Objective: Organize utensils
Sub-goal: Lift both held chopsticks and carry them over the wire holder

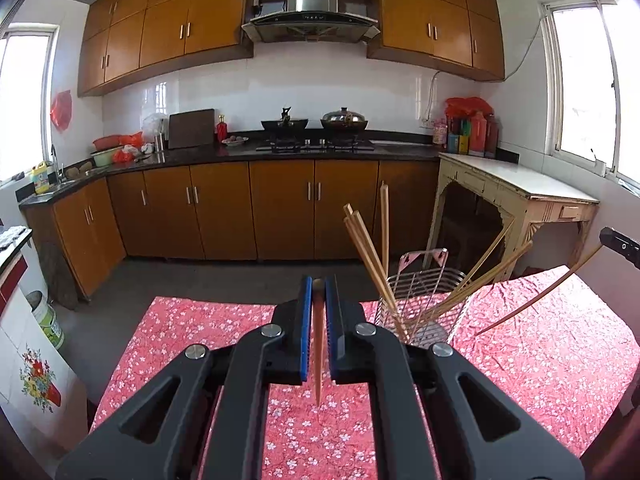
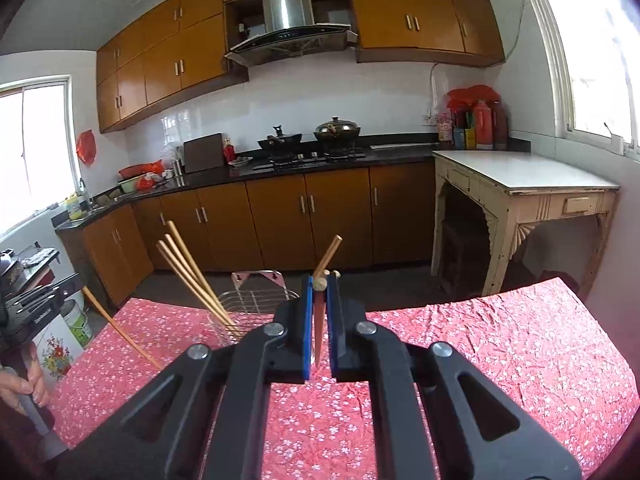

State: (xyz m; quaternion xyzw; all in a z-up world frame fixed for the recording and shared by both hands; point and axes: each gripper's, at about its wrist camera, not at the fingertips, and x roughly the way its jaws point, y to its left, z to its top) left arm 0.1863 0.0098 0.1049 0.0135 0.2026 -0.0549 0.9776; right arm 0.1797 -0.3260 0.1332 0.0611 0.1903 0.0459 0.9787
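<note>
A wire utensil holder (image 1: 424, 292) stands on the red floral tablecloth (image 1: 200, 332) and holds several wooden chopsticks (image 1: 368, 252) that lean outward. My left gripper (image 1: 319, 286) is shut on one chopstick (image 1: 318, 360), held above the cloth to the left of the holder. My right gripper (image 2: 319, 282) is shut on another chopstick (image 2: 319, 328), just right of the holder (image 2: 256, 300). The right gripper's chopstick also shows in the left wrist view (image 1: 536, 296), slanting down to the cloth. The left gripper (image 2: 36, 300) and its chopstick (image 2: 120, 330) show at the left of the right wrist view.
The tablecloth (image 2: 500, 340) covers the table in front of me. Kitchen cabinets (image 1: 280, 208) and a stove with pans (image 1: 316, 124) line the far wall. A cream side table (image 1: 520, 188) stands at the right. A bucket (image 1: 48, 320) sits on the floor at left.
</note>
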